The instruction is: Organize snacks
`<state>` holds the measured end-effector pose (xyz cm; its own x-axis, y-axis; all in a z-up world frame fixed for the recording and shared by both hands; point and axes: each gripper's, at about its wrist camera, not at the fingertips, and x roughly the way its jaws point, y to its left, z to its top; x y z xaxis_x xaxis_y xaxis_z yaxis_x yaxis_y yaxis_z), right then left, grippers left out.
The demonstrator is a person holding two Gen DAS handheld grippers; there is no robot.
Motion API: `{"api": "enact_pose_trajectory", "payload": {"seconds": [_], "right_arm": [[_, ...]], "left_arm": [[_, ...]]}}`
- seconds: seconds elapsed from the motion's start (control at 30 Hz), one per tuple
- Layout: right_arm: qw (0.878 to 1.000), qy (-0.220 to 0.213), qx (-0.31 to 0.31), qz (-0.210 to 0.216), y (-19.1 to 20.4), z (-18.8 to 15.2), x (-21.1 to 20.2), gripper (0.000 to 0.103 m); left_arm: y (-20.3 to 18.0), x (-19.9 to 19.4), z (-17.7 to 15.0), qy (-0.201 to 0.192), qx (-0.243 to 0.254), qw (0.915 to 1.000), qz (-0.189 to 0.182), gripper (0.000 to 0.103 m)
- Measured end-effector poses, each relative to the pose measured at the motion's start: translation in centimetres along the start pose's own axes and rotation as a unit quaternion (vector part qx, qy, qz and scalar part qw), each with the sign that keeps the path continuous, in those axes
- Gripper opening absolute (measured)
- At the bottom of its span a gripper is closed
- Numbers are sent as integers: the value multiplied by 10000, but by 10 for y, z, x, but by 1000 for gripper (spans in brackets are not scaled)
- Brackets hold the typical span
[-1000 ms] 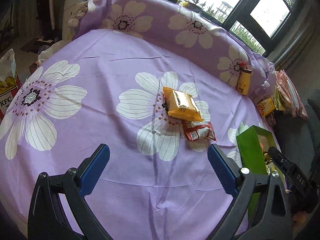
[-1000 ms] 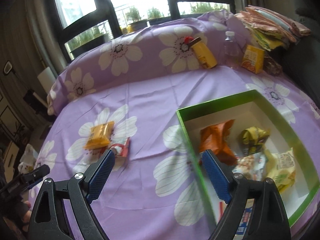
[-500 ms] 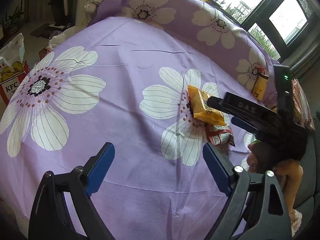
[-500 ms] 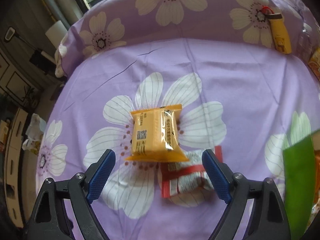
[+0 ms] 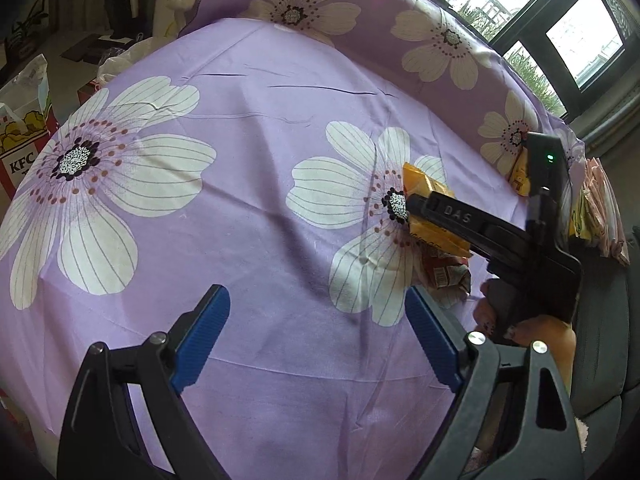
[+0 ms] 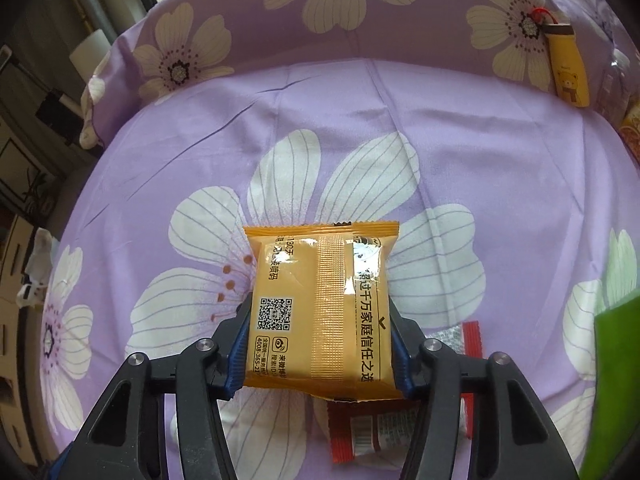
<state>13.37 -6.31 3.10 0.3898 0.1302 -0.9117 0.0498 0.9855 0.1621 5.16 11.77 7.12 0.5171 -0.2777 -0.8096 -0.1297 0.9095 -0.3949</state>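
While my right gripper [image 6: 320, 344] pinches the glossy orange foil snack packet [image 6: 320, 312] between two ribbed blue pads [image 6: 237, 354], one at each side edge, the packet's crimped centre seam faces up. Beneath it lies one crinkled red-and-white wrapper [image 6: 372, 432], on the smooth lilac cloth printed with big white flowers [image 6: 360, 128]. One green box wall [image 6: 616, 380] stands at right. My left gripper [image 5: 316, 336] hangs spread wide above the cloth, holding nothing.

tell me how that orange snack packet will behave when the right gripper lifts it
The orange snack packet is glossy film, so probably slippery. Its puffed shape suggests it is light and squashy. The right gripper pinches its sides, so it may buckle or sag.
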Motion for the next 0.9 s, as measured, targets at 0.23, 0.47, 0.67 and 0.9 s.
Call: {"api": "enact_pose_trajectory", "payload": {"seconds": [0.23,0.47,0.67,0.9], "right_arm": [[9982,-63,-74,584,-13,-40,-53,58],[9971,408,35,634,-34,-90,-68,58],[9969,549,200,518,-57,-123,-73,58],[9942,541,385,848,-72,-122,-83,61]], "left_arm": [[-3,3,-4,45,74,9999,128,89],[-20,7,-12,103,355,9992,167,89],[-38,17,-24,266,618,9977,109,89],[-58,27,-39,459,835,9955,5,84]]}}
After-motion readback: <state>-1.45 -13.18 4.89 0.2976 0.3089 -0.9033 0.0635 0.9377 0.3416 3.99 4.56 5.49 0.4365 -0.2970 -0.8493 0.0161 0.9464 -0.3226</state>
